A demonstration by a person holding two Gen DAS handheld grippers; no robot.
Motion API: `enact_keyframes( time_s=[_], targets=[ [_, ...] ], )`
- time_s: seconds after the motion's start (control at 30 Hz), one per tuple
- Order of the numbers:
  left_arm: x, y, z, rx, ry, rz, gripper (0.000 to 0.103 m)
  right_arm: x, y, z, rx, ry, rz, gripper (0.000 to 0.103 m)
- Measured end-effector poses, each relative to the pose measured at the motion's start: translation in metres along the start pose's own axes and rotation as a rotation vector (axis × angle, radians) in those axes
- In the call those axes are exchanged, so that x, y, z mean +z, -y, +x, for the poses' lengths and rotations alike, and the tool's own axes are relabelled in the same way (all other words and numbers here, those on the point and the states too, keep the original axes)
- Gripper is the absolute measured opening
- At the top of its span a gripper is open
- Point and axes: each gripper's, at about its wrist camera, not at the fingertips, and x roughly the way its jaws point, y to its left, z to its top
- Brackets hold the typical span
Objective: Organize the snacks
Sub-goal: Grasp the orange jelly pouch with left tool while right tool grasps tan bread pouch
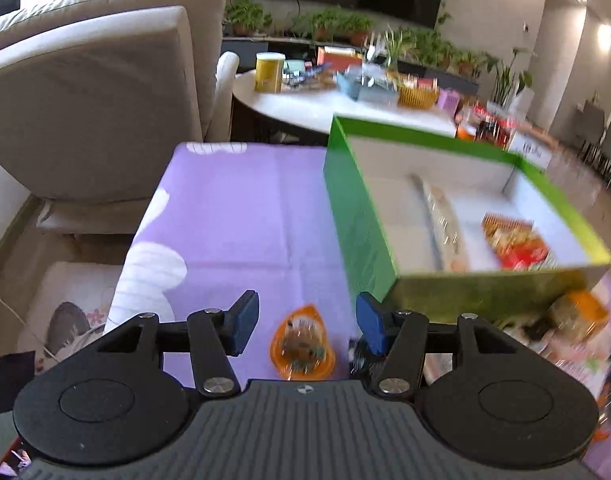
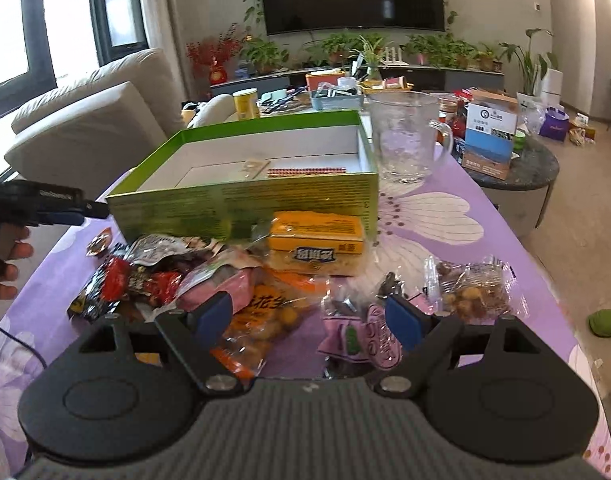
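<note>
Left gripper (image 1: 307, 326): jaws spread, empty, over small orange-rimmed plastic snack cup (image 1: 302, 344) to grab it.
Right gripper (image 2: 309, 320): jaws spread, empty.
Green cardboard box (image 1: 357, 216): far right, collects snacks.

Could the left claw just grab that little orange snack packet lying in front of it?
Probably yes. The left claw is open, and the orange packet lies flat on the purple cloth between its fingers, with nothing over it. The green box stands close on the right.

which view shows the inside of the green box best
The left wrist view: it looks down into the green box, showing its white floor, a long clear packet and a red-orange packet, though blurred. The right wrist view is sharper but low, showing mostly the box's front wall and a strip of interior.
</note>
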Motion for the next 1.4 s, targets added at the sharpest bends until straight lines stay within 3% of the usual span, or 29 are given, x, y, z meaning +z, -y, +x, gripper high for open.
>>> enact_keyframes(
  time_s=[0.13,0.17,0.2,0.23,0.3,0.4,0.6,0.8,0.93,1.13,1.4],
  targets=[
    [-0.014,-0.003,0.010,0.048,-0.049,0.027,0.050,-0.001,-0.005,-0.007,0.008,0.005,-0.028,0.086],
    [-0.015,-0.001,0.011,0.050,-0.029,0.037,0.050,-0.002,-0.007,-0.008,0.014,0.008,-0.035,0.086],
    [-0.016,0.000,0.010,0.052,-0.028,0.050,0.047,-0.002,-0.010,-0.010,0.026,0.012,-0.043,0.086],
    [-0.017,0.000,0.008,0.061,-0.025,0.059,0.034,-0.003,-0.012,-0.012,0.049,0.016,-0.053,0.086],
    [-0.018,-0.002,0.004,0.058,-0.026,0.042,0.033,-0.005,-0.021,-0.014,0.126,0.012,-0.095,0.086],
    [-0.024,-0.007,-0.009,0.006,-0.009,-0.006,0.033,-0.014,-0.041,-0.016,0.260,-0.017,-0.223,0.086],
    [-0.042,-0.011,-0.054,-0.042,0.057,-0.055,0.033,-0.030,-0.086,-0.018,0.441,-0.025,-0.560,0.086],
    [-0.060,-0.014,-0.090,-0.074,0.082,-0.083,0.033,-0.027,-0.114,0.008,0.506,-0.098,-0.718,0.086],
    [-0.068,-0.016,-0.106,-0.084,0.093,-0.081,0.033,-0.030,-0.122,0.019,0.537,-0.143,-0.733,0.086],
    [-0.073,-0.017,-0.114,-0.088,0.100,-0.091,0.033,-0.023,-0.114,0.031,0.546,-0.227,-0.587,0.086],
    [-0.086,-0.015,-0.128,-0.103,0.091,-0.100,0.033,-0.031,-0.114,0.013,0.408,-0.250,-0.477,0.085]
  ],
)
